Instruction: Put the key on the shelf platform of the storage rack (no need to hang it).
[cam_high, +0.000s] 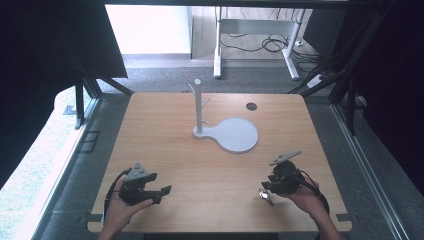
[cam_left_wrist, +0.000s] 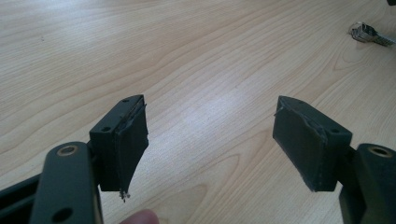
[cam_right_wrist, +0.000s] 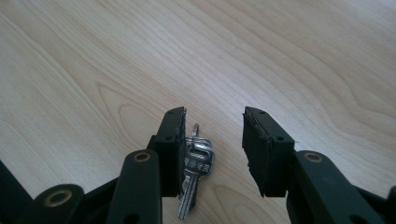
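reaching for the keys (cam_right_wrist: 195, 163) with the right gripper (cam_right_wrist: 212, 140): jaws half spread and astride the bunch, lying flat on the table (cam_high: 165, 135) near its front right edge. keys (cam_high: 266, 196) also seen from above just left of the right gripper (cam_high: 270, 190), and far off at the top right from the left gripper view (cam_left_wrist: 369, 33). not yet pinched; bunch sitting close against one pad, almost touching, with a clear gap to the other pad.

for a good grip, better to centre first: shift sideways so the key heads sit midway between the pads, then lower until the tips nearly skim the wood, then squeeze on the thick heads by the ring rather than the thin blades. flat metal on smooth wood likely to slide or pivot if one pad pushes first, so slow, even closing advised.

left gripper (cam_left_wrist: 210, 140) spread wide over bare wood at the front left (cam_high: 162, 191), holding nothing, well apart from the keys.

farther back, a white stand (cam_high: 198, 107) with short pegs on a round base (cam_high: 237, 135), probably the place for hanging. nothing between keys and stand; small dark hole (cam_high: 251, 106) in the tabletop beyond the base, out of the way.
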